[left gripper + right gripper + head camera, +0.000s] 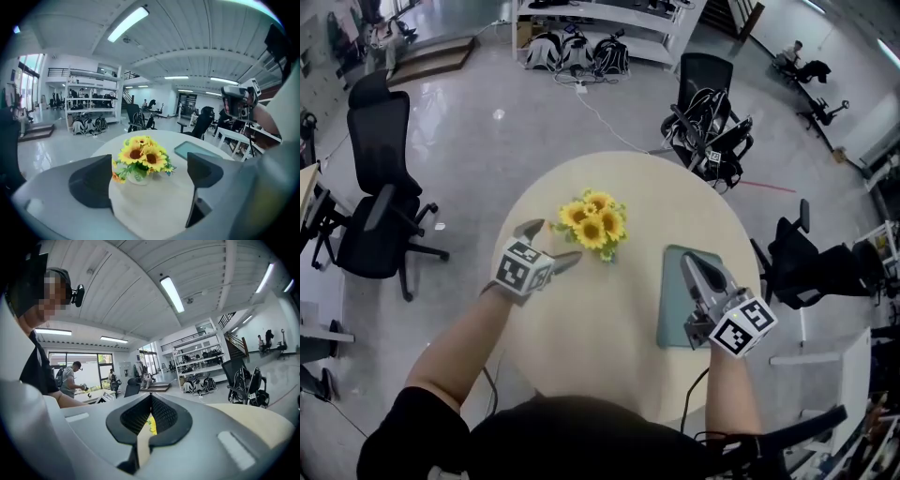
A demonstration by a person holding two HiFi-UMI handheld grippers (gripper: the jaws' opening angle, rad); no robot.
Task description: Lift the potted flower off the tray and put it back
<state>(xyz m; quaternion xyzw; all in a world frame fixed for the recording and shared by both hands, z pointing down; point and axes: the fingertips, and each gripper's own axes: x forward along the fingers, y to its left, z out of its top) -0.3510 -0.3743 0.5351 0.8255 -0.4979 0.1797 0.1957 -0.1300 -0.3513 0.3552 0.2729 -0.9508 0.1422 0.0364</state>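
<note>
The potted flower (pixel 595 223) is sitting on the bare round table (pixel 581 347) at frame centre, off the green tray (pixel 670 309) that is lying at centre right. The left gripper (pixel 550 244) is hovering just lower left of the flower with its jaws spread wide, gripping nothing, and the pot is standing beyond the gap. The right gripper (pixel 692 267) is hanging over the tray with its jaws pressed together on nothing. Black office chairs (pixel 380 187) are standing at the left, a cable-draped chair (pixel 708 127) at upper right, and white shelving (pixel 609 19) with backpacks (pixel 577 52) along the top; the marker cubes (pixel 523 267) are showing only black-and-white squares.
</note>
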